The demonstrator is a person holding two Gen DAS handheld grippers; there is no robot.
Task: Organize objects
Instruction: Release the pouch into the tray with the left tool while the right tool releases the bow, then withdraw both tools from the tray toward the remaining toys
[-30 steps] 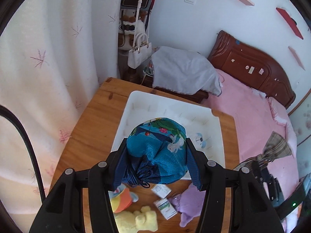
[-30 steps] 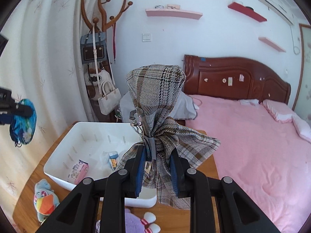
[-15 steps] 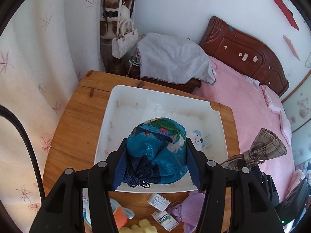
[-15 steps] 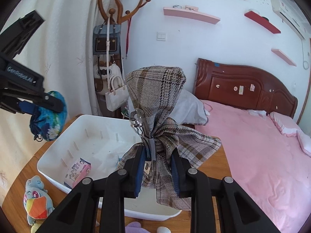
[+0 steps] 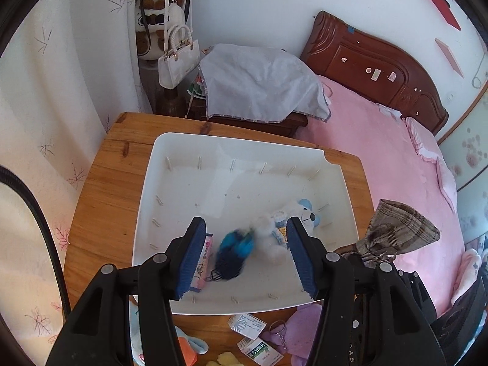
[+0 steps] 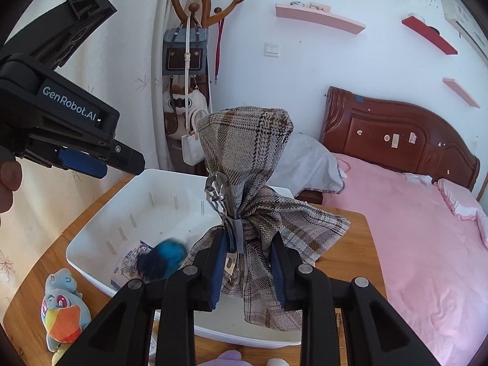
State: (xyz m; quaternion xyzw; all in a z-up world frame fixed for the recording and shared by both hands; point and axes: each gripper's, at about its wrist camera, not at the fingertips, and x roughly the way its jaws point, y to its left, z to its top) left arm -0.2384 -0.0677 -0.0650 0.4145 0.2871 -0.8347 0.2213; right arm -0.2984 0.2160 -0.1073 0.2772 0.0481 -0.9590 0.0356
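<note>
My left gripper (image 5: 244, 256) is open and empty above the white bin (image 5: 170, 152). A blue drawstring pouch (image 5: 233, 251), blurred by motion, is inside the bin between a pink packet (image 5: 203, 257) and a white plush bear (image 5: 283, 228). The pouch also shows in the right wrist view (image 6: 163, 257). My right gripper (image 6: 247, 267) is shut on a plaid cloth bag (image 6: 250, 164) with a metal clasp, held above the bin's (image 6: 100, 228) near right corner. The left gripper (image 6: 88, 161) shows at upper left there.
The bin sits on a wooden table (image 5: 100, 183). In front of it lie small boxes (image 5: 247, 324), a purple plush (image 5: 300, 332) and a rainbow pony plush (image 6: 62, 305). A pink bed (image 6: 427, 244) is to the right; a coat rack with bags (image 6: 186, 61) stands behind.
My left gripper opened and let go of the blue pouch, which dropped into the bin. The right gripper still holds the plaid bag, now closer over the bin.
</note>
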